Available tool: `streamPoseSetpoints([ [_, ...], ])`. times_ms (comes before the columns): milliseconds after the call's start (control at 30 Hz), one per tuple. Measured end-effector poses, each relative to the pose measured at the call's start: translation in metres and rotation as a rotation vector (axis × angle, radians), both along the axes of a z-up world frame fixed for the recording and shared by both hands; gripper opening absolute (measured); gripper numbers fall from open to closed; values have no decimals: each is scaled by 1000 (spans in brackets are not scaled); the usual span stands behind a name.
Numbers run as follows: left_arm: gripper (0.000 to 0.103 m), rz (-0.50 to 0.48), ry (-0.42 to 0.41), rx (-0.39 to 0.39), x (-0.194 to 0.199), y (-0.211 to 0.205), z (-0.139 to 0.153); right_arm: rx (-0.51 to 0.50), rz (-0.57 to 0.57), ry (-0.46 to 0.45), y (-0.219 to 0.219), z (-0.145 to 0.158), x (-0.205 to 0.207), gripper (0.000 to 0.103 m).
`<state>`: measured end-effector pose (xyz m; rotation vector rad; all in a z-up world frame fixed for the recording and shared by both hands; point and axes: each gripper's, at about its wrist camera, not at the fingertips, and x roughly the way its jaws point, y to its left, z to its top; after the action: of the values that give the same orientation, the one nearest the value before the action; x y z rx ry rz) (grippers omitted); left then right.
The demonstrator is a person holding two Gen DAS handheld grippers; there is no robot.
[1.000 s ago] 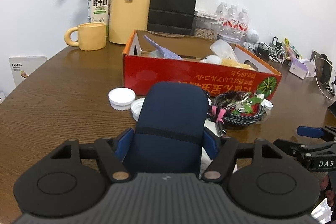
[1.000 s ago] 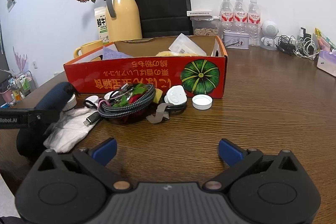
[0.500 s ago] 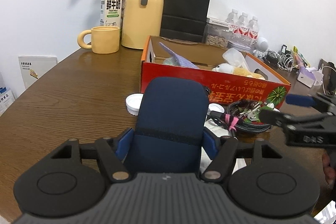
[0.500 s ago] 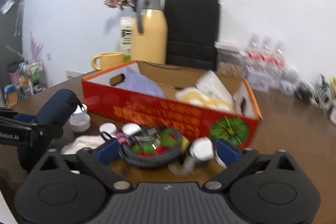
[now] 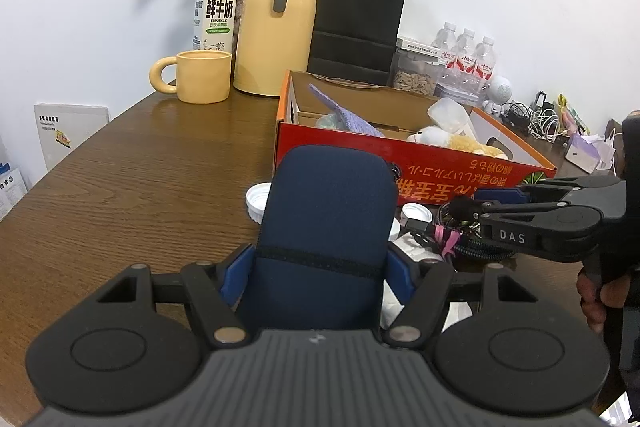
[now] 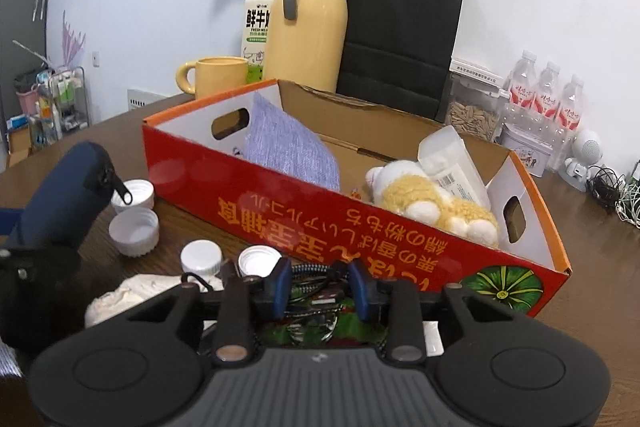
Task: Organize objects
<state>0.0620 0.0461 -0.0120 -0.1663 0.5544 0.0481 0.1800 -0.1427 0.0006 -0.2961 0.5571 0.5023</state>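
Note:
My left gripper (image 5: 318,269) is shut on a navy blue zip case (image 5: 326,223) that stands upright between its blue pads; the case (image 6: 64,195) also shows at the left of the right wrist view. My right gripper (image 6: 320,289) hangs low in front of the red cardboard box (image 6: 320,215). Its jaws are closing on a coiled braided cable bundle (image 6: 316,269), and the pads touch the coil on both sides. In the left wrist view the right gripper (image 5: 464,207) reaches in from the right over that bundle (image 5: 472,249). Inside the box (image 5: 404,163) lie a purple cloth, a plush toy and a clear container.
Several white caps (image 6: 134,231) and a crumpled white tissue (image 6: 132,291) lie left of the bundle. Behind the box stand a yellow jug (image 5: 276,27), a yellow mug (image 5: 204,77), a milk carton (image 5: 214,13) and a black paper bag (image 5: 358,15). Water bottles (image 6: 548,95) and loose cables stand at the back right.
My right gripper has swung left and in over the cable bundle, and its wide-open jaws have closed in around it. The left gripper keeps hold of the navy case.

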Motion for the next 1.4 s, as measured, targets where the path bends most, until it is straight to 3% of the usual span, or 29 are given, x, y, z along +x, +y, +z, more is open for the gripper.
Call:
streamPoseSetpoints([
  [100,69,-5,-1,-4,1,1,0,13,-2,-1,-4,2,0,14],
  [467,68,-8,-6,-5,4,0,1,84,5,-28,-20,14,-8,0],
  [667,67,-13,-9,-1,4,-3,2,108,19,-55,-24,25,-12,0],
  [867,67,-15,-6,-2,5,-5,1,56,27,-7,-11,13,-1,18],
  [1033,67,-14,-6,0,4,-5,1,-6,32,36,-2,0,5,16],
  [1200,67,-14,-15,-4,4,-4,4,46,47,-15,-13,13,-9,8],
  [1400,67,-20,-25,-3,4,-5,7,102,42,-79,-27,34,-19,8],
])
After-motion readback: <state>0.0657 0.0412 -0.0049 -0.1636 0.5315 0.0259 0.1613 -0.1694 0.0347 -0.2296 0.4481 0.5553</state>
